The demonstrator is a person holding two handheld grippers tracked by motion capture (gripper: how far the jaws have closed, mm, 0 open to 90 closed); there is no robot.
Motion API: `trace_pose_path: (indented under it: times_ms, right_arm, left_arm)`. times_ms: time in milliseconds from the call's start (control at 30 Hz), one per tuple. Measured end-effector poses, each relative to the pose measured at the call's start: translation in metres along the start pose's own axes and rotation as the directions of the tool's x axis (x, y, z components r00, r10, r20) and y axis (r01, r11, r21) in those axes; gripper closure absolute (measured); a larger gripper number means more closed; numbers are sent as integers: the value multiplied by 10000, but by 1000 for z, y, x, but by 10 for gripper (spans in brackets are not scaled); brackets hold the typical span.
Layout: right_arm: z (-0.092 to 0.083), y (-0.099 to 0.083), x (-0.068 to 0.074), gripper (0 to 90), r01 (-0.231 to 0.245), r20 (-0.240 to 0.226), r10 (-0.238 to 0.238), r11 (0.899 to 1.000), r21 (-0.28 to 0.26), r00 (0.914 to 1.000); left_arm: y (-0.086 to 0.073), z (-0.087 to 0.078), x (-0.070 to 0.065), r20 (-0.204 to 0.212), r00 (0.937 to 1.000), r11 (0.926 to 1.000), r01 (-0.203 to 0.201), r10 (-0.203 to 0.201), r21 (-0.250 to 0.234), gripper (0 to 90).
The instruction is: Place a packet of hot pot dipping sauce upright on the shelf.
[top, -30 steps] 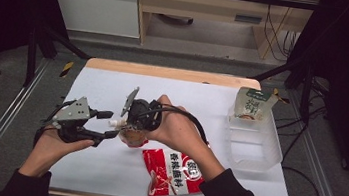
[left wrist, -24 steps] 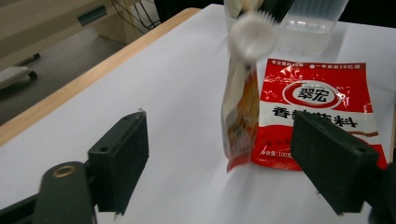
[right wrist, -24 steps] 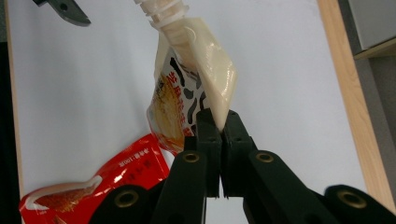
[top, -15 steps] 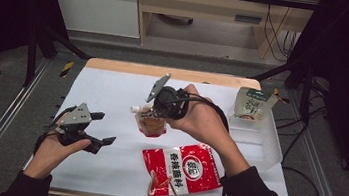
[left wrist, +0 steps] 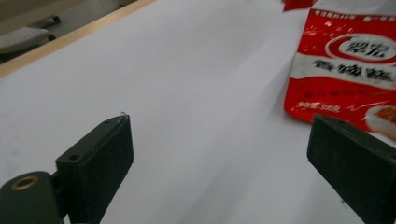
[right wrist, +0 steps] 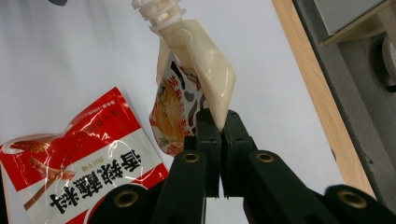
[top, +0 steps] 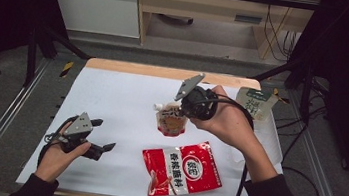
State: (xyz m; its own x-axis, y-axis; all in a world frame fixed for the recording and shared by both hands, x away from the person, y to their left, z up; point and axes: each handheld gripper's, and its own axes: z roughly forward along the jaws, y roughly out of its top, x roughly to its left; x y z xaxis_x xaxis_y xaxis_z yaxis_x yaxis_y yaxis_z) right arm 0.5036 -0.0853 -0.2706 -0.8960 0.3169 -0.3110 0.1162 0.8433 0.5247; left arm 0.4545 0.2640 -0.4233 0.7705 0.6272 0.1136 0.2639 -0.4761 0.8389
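Nearest the table's front edge, the left gripper [top: 90, 144] is held low over the white table [top: 122, 96] at the left, its jaws spread wide with nothing between them; they have just been opening. In the left gripper view the two black pads [left wrist: 100, 156] frame bare table surface, with the red seasoning packet [left wrist: 348, 65] lying flat beyond the right-hand pad.

In the high view the red seasoning packet [top: 181, 168] lies flat near the front edge, right of centre, well apart from the left gripper.

Farther in, at mid-table, the right gripper [top: 189, 105] is raised above the surface and clamped on the spouted pouch [top: 171, 120], which hangs from it clear of the table. The right gripper view shows the jaws pressed together on an edge of the spouted pouch [right wrist: 196, 88], its white screw spout [right wrist: 156, 10] pointing away from the camera.

Farthest right, a green-and-white carton [top: 255, 103] stands in a clear plastic bin [top: 271, 135] at the table's edge.
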Motion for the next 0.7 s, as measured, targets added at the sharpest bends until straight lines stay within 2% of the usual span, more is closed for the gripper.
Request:
trace_pose_path:
  times_ms: [100, 300, 467, 700]
  right_arm:
    - [-9, -10, -3, 884, -215, 149, 218, 9996, -162, 9997]
    - [-30, -31, -14, 884, -512, 533, 539, 9974, -513, 9971]
    - [-44, -42, -19, 884, -646, 925, 682, 9970, -419, 9934]
    - [-59, -55, -27, 884, -668, 1229, 699, 9973, -291, 9899]
  left_arm:
    - [-8, 2, 4, -204, 9992, 9994, 331, -333, -82, 70]
    - [-16, 8, 7, -440, 9979, 9985, 489, -478, 236, 69]
    - [-17, 7, 9, -573, 9966, 9979, 602, -587, 239, 68]
    - [-19, 8, 11, -633, 9956, 9970, 717, -697, 290, 68]
